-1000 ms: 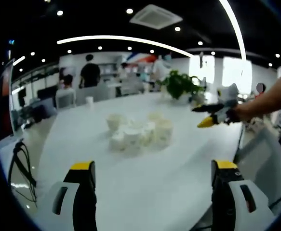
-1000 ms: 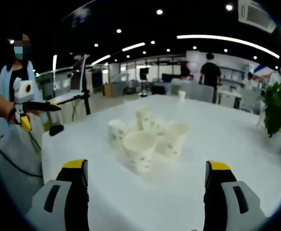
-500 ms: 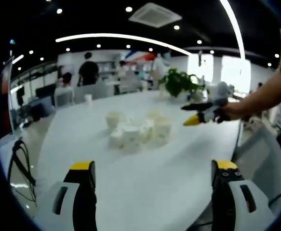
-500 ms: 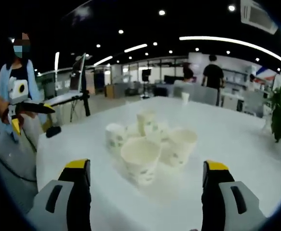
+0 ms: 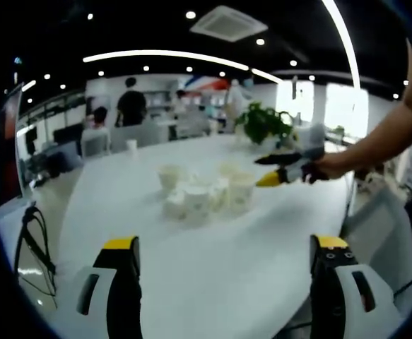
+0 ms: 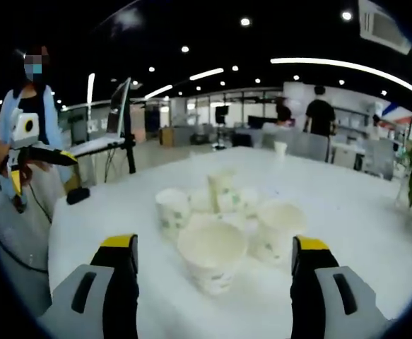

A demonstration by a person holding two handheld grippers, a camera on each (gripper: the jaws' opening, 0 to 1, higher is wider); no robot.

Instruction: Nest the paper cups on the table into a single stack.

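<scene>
In the right gripper view the paper cups (image 6: 223, 226) sit in a loose cluster mid-desk — white with small printed marks, upright, the nearest one wide-mouthed between the right hand-held gripper (image 6: 213, 282), whose jaws stand wide with nothing in them. Bare white desk (image 6: 375, 233) lies all round the cluster. In the left gripper view the left hand-held gripper (image 5: 223, 286) is also wide and holds nothing, well short of the cups — the other one reaches in from the right on an outstretched arm (image 5: 375, 145), near the cluster.

Bare table (image 6: 375, 212) all round clustered paper cups (image 6: 213, 256); nearest cup between right gripper (image 6: 209, 296) fingers.
</scene>
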